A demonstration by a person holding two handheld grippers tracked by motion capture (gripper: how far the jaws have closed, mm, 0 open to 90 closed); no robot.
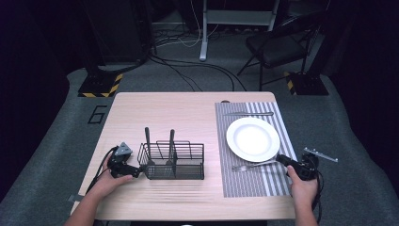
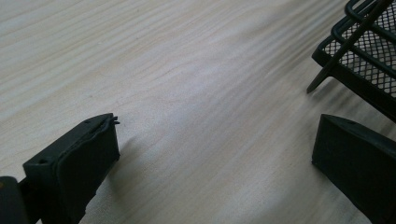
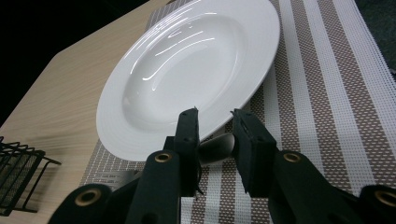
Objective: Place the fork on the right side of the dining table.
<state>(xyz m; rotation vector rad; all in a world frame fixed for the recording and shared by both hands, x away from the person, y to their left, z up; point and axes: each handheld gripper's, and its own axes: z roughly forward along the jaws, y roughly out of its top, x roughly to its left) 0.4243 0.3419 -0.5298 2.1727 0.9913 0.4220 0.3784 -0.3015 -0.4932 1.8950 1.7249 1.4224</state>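
A silver fork [image 1: 251,165] lies on the striped placemat [image 1: 244,183] in front of the white plate [image 1: 252,139]. My right gripper [image 1: 281,159] is at the fork's handle end. In the right gripper view the jaws of that gripper [image 3: 215,114] are closed on the metal fork handle [image 3: 215,148], just short of the plate's rim [image 3: 187,70]. My left gripper [image 1: 136,170] rests low on the table beside the left end of the black wire caddy [image 1: 174,162]. The left gripper [image 2: 215,135] is open, with bare wood between its jaws and the caddy's corner [image 2: 369,56] at upper right.
Two dark utensil handles [image 1: 147,136] stand upright in the caddy. A knife [image 1: 249,113] lies across the placemat's far end. The table's right edge runs close beside my right hand. A folding chair [image 1: 277,47] and cables sit on the floor beyond the table.
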